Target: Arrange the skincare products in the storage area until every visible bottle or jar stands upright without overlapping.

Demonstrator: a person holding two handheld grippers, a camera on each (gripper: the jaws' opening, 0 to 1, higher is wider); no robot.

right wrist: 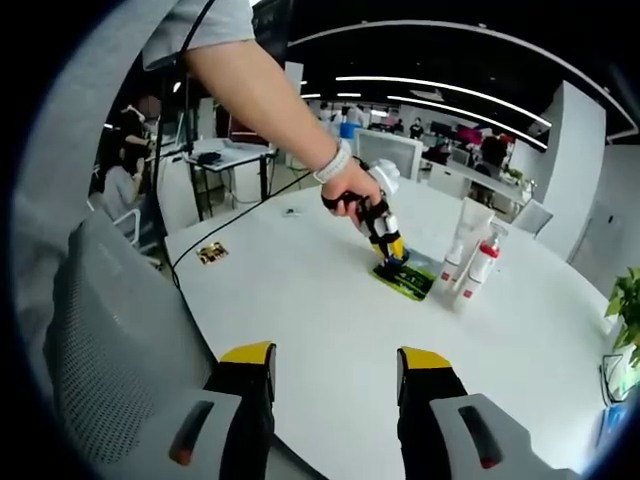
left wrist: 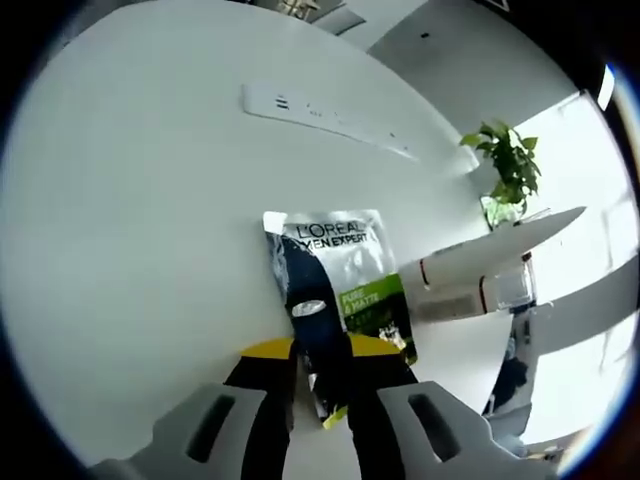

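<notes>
gripping the flat pouch [left wrist: 340, 290] low on the table [left wrist: 130, 230], left gripper [left wrist: 322, 385] risks swinging it into the tube [left wrist: 455, 285] at 3 o'clock; right gripper [right wrist: 335, 385] wide, empty.

Silver, dark-blue and green packet [left wrist: 340, 290] on white table [left wrist: 130, 230]; yellow-tipped black left tool [left wrist: 322, 375].
</notes>
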